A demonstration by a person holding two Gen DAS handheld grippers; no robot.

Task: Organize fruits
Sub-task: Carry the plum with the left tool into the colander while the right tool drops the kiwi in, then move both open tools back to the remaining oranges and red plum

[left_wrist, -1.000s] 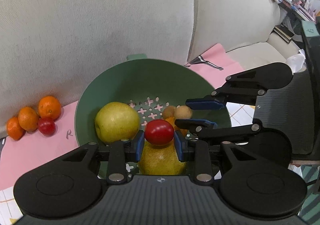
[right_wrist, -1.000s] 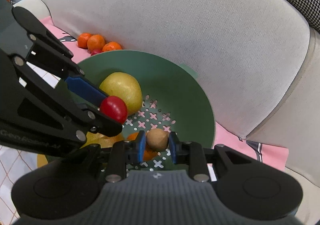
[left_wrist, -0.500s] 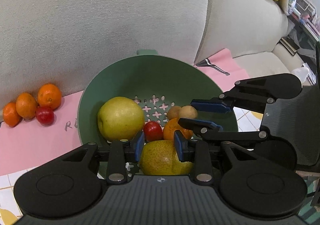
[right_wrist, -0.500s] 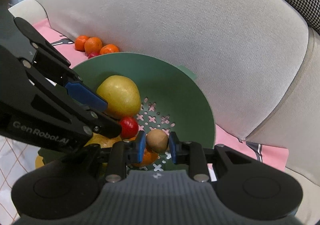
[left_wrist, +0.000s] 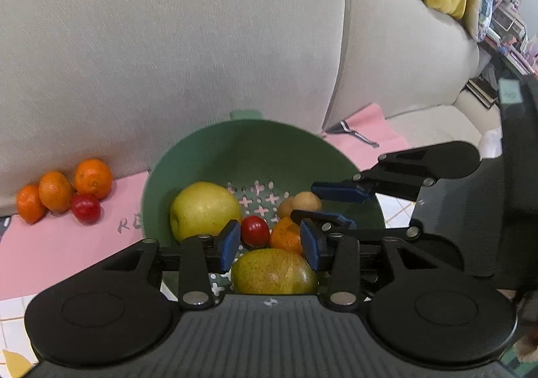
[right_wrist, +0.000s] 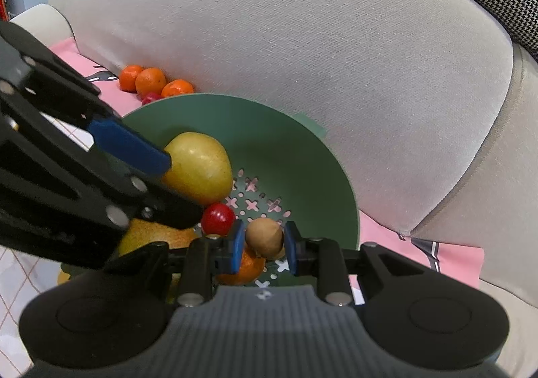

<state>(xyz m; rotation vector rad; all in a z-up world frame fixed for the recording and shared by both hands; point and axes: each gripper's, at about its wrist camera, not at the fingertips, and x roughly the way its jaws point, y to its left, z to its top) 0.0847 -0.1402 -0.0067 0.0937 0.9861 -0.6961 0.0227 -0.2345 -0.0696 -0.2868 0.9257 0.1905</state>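
the left tool (left_wrist: 270,240) is opening, its blue pads apart, and the small red fruit (left_wrist: 255,232) lies loose between them, touching neither pad, resting in the green colander (left_wrist: 215,149) against the big yellow apple (left_wrist: 201,210) and an orange (left_wrist: 285,236). the right tool (right_wrist: 262,243) is clamped on a small brown fruit (right_wrist: 264,236), held just over the colander's pierced floor, beside the red fruit. a speckled yellow-green pear (left_wrist: 274,272) sits at the near rim under the left tool. the two tools are close together over the bowl, so little room is left between them. the far rim leans near the grey sofa back (left_wrist: 168,41). outside, on the pink mat (left_wrist: 50,243), three oranges (left_wrist: 55,191) and another red fruit (left_wrist: 86,208) huddle against the sofa, well apart from the colander.
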